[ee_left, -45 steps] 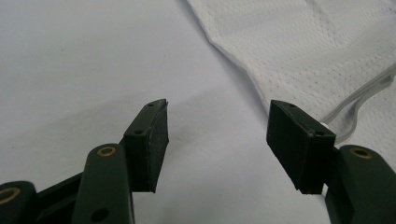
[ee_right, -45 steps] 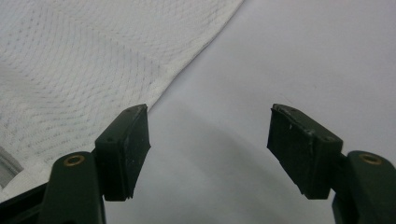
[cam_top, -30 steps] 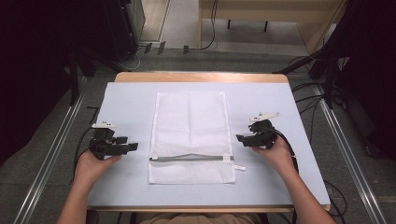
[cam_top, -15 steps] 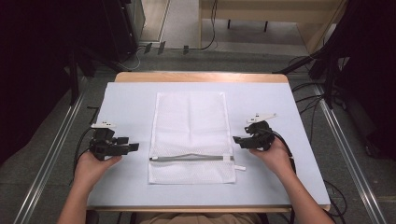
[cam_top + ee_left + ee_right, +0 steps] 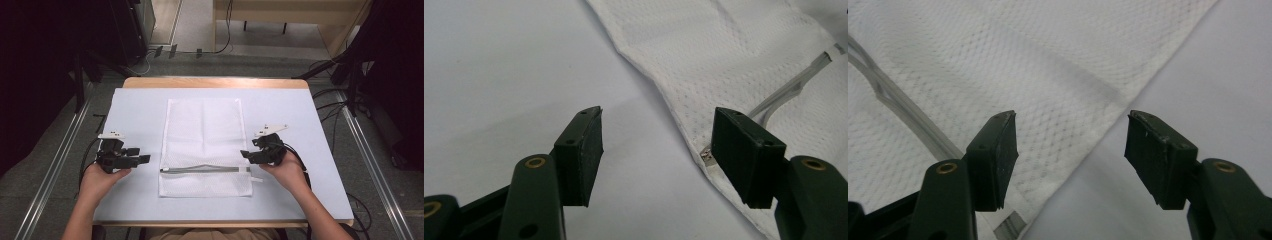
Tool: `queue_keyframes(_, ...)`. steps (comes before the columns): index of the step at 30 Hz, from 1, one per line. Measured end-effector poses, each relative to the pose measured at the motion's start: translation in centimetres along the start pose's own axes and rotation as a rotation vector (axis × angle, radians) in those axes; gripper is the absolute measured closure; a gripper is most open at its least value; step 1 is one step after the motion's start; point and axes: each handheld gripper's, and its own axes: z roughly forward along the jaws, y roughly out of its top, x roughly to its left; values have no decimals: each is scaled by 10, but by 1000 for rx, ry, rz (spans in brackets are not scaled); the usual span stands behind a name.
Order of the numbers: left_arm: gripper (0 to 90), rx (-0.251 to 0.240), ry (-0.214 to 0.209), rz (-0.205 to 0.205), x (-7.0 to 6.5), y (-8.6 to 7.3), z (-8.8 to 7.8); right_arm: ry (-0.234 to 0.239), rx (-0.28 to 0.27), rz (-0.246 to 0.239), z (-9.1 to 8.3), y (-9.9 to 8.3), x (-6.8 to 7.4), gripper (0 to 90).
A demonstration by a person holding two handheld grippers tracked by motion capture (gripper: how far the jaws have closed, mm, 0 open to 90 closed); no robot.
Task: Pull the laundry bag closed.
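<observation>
Mesh laundry bag (image 5: pixel 202 142), high view: lies flat mid-surface (image 5: pixel 140 105), zipper (image 5: pixel 205 170) near the person's edge, left tongs (image 5: pixel 142 159) and right tongs (image 5: pixel 246 154) flanking it, nothing grasped yet. Left gripper view: tongs spread beside the bag's edge. Right gripper view: tongs, just closing somewhat, gape over the hem; grasping remains

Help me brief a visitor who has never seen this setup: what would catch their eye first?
First, the white mesh laundry bag lying flat in the middle of the pale blue table top, its grey zipper running across near the person's end. Next, the black left gripper and black right gripper flanking that zipper, each with jaws apart and nothing between them; the right gripper's jaws have just been closing a little.
</observation>
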Motion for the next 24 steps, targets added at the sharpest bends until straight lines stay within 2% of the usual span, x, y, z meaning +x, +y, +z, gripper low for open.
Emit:
queue_keyframes(3,399,5,-8,-17,1,0,1,11,-5,-10,0,2,6,398)
queue_keyframes(18,392,13,13,6,2,-1,2,66,-8,-62,6,8,30,432)
queue_keyframes(24,387,18,14,5,2,-1,3,72,-17,-82,8,10,39,457)
